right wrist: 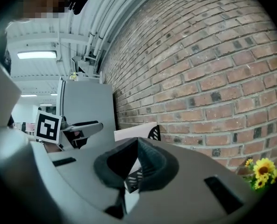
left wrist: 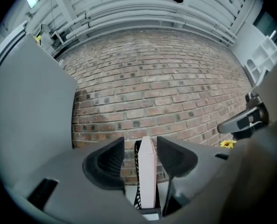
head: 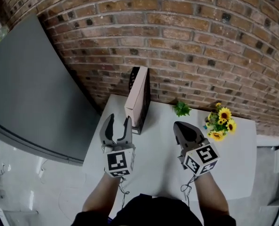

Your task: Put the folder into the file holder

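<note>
1. The left gripper (head: 119, 120) stands with its jaws wide apart and nothing between the pads. The right gripper (head: 179, 126) is closed tight and empty.
2. The folder (head: 137, 95) stands upright inside the black mesh file holder (head: 147, 102), at the back of the white table (head: 163, 154) by the brick wall, just ahead of the left gripper and not touching it.
3. The placing looks done.
4. The next move probably only calls for drawing both grippers clear without nudging the holder.

Grey left gripper (head: 119, 122), matching right gripper (head: 178, 125), black-and-white marker cubes (head: 119, 163), thin cables (head: 123, 188)
</note>
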{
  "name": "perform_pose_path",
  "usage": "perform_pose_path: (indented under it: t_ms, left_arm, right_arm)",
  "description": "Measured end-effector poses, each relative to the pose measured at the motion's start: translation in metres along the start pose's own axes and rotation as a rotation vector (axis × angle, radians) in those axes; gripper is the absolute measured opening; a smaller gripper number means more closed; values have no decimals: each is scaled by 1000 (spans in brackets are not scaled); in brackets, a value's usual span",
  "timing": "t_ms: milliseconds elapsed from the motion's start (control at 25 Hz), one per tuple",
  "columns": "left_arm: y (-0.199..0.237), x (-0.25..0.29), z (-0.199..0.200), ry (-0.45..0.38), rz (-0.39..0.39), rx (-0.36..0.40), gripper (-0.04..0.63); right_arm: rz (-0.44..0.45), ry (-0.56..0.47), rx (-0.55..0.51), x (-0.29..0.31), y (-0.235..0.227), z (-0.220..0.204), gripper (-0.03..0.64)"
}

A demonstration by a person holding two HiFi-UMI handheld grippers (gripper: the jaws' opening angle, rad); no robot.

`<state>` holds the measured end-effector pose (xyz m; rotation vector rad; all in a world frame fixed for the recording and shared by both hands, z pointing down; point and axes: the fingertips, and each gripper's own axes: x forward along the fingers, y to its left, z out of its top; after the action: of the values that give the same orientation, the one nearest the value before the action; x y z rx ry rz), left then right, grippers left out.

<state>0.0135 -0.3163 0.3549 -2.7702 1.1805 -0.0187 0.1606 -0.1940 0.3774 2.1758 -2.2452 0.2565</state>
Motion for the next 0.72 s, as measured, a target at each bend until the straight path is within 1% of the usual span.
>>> perform_pose_path:
  t_ms: [80,120,200,360,440,560,720]
  left_arm:
    - [-6,-18,4,9,23,-2,210]
    - [-9,-27,6,15,35,-5,191]
    - [-17,-44,7,31,56,-13,148]
    - [-36,-78,11,74,93,-27,27]
    - [-48,-94,13,96,104,-47,11]
    - [-64,-118,12,114,120,-69,7]
    - [-90,-147,8,143,115,-116,6]
  right_arm:
    - [39,-3,-6,-8,5,4,3]
    - [58,-5,-10,-12,7,6,3]
    - [89,-9,-18,-22,11,8,3]
    - [155,-15,-32,-44,18,12,3]
    - [188,-17,-37,-55,22,13,3]
    - [232,-20,-46,-73,27,12,3]
    - [283,-16,-52,-95,34,5,3]
